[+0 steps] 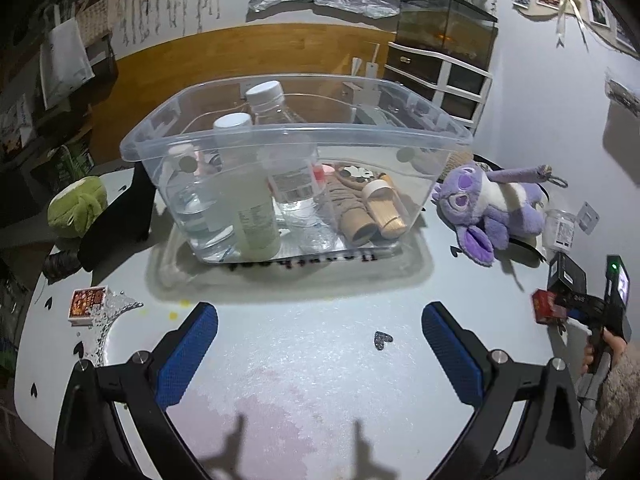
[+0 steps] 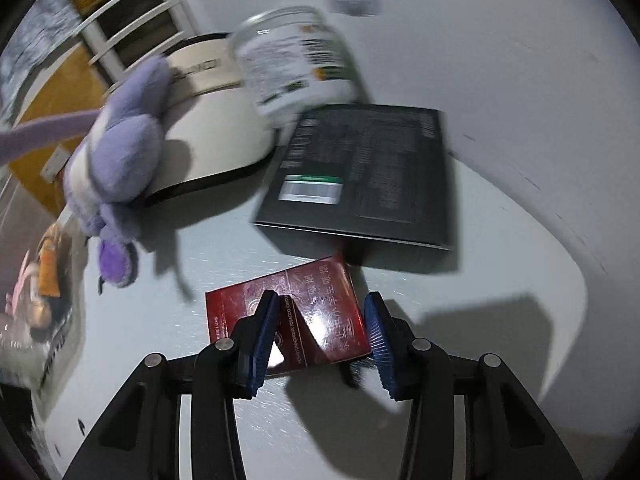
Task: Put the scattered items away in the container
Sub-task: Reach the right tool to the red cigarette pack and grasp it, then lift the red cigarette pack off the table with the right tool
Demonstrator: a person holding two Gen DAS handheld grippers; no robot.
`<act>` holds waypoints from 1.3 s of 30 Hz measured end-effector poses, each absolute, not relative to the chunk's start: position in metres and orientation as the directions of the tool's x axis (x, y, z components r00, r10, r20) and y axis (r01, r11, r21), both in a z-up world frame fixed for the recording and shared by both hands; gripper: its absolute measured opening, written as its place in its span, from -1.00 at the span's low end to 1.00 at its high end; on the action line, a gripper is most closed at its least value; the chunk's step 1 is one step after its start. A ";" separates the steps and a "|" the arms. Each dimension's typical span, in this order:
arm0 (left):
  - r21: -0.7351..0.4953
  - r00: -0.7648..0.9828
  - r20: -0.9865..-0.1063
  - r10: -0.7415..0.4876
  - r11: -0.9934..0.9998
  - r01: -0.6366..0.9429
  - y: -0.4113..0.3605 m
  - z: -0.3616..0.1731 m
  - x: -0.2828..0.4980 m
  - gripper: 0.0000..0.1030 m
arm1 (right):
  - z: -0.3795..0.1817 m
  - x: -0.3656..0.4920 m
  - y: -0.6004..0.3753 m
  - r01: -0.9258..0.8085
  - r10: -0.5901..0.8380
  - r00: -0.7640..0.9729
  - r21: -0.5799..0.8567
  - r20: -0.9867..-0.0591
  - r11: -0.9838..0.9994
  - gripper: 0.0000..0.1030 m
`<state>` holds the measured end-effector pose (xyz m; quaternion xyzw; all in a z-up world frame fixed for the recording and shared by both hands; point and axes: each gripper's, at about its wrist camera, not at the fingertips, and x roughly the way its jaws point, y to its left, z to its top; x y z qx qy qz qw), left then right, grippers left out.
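A clear plastic bin (image 1: 296, 136) stands mid-table, holding three capped bottles (image 1: 252, 200), a cardboard roll and a tan toothpick jar (image 1: 384, 208). My left gripper (image 1: 320, 320) hovers open over the bare tabletop in front of the bin, with nothing between its blue pads. My right gripper (image 2: 322, 314) is shut on a red cigarette pack (image 2: 332, 300), which is tilted and casts a shadow on the table. The left wrist view shows the same gripper (image 1: 560, 308) at the table's right edge, with the red pack (image 1: 543, 307) at its tips and a hand on its grip.
A purple plush (image 1: 492, 200) (image 2: 120, 152) lies right of the bin. Near it are a clear labelled jar (image 2: 296, 60) and a black box (image 2: 360, 172). A green plush (image 1: 76, 204) and a small printed box (image 1: 86, 304) sit on the left. A wall runs close along the right.
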<state>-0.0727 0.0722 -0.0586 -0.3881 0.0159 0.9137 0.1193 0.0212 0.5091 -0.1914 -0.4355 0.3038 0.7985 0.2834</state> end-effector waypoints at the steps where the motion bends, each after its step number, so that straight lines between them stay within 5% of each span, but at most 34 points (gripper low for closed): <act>1: -0.065 -0.668 -0.713 0.212 -0.969 -0.238 0.073 -0.059 -0.073 0.99 | -0.194 0.017 0.504 -0.691 0.150 -0.478 0.265 -0.865 -0.673 -0.13; 11: -0.121 -0.583 -0.764 0.278 -0.948 -0.294 0.075 -0.080 -0.088 0.95 | -0.206 -0.022 0.404 -0.451 -0.065 -0.521 0.340 -0.851 -0.825 -0.12; 18: -0.104 -0.454 -0.845 0.282 -0.920 -0.378 0.092 -0.126 -0.094 0.55 | -0.208 -0.042 0.311 -0.267 -0.206 -0.483 0.367 -0.851 -0.891 -0.12; 23: -0.118 -0.375 -0.859 0.348 -0.847 -0.518 0.102 -0.150 -0.075 0.52 | -0.209 -0.044 0.271 -0.229 -0.228 -0.467 0.366 -0.854 -0.902 -0.13; 31: 0.164 -0.401 -0.831 0.386 -0.518 -0.839 0.123 -0.173 -0.018 0.52 | -0.211 -0.050 0.236 -0.052 -0.313 -0.421 0.367 -0.851 -0.929 -0.13; 39: 0.304 -0.415 -0.816 0.401 -0.313 -0.900 0.135 -0.200 0.007 0.53 | -0.212 -0.052 0.231 0.033 -0.360 -0.337 0.372 -0.870 -0.928 -0.12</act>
